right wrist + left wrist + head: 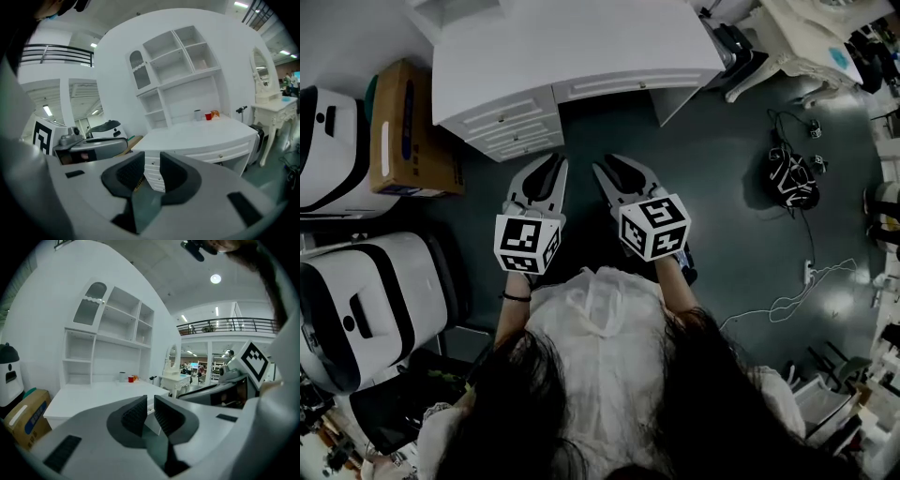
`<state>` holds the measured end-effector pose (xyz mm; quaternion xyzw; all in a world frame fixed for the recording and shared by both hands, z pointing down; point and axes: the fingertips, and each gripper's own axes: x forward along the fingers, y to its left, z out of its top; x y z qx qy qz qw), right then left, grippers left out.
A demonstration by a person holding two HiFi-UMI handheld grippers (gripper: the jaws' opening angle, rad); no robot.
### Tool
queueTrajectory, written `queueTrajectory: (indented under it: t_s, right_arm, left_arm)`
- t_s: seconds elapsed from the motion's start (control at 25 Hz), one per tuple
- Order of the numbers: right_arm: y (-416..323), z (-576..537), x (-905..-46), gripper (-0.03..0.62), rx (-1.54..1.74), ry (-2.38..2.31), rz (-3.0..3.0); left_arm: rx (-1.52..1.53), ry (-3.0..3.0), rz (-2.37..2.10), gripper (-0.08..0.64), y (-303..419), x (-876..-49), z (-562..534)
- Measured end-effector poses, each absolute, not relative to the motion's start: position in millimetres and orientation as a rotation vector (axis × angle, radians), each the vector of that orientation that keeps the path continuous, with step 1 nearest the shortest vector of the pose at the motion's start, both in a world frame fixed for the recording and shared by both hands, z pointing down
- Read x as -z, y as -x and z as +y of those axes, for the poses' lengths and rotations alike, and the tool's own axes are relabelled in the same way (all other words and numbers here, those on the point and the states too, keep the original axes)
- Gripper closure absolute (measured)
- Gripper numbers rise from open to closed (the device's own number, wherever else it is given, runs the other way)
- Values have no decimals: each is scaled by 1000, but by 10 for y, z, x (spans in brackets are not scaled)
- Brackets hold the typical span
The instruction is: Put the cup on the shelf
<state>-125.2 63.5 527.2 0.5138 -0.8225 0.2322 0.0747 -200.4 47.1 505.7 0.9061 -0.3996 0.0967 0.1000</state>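
Note:
A small red cup (131,378) (208,116) stands at the back of the white desk (581,47), beside a white cup (198,114) and an orange thing (215,114). Above the desk rises the white shelf unit (117,324) (178,56), its compartments bare. Both grippers are held side by side in front of the desk's drawers, well short of the cups. My left gripper (546,169) (150,404) has its jaws nearly together with nothing between them. My right gripper (614,169) (152,164) is shut and holds nothing.
A cardboard box (408,131) and two white machines (328,150) (366,309) stand to the left of the desk. The drawers (516,127) face me. A white dressing table (274,101) is at the right, with cables and a dark bundle (792,178) on the floor.

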Motion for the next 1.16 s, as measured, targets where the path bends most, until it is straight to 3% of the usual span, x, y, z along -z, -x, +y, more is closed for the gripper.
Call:
queueTrajectory:
  t_s: [0.6, 1.16]
  right_arm:
    - [1271, 990, -5311, 486, -669, -1567, -2434]
    - [1629, 628, -5233, 488, -568, -1442, -2510]
  left_arm:
    - [-300, -2718, -1110, 515, 1941, -5071, 801]
    - [-255, -2697, -1268, 516, 2284, -4944, 495]
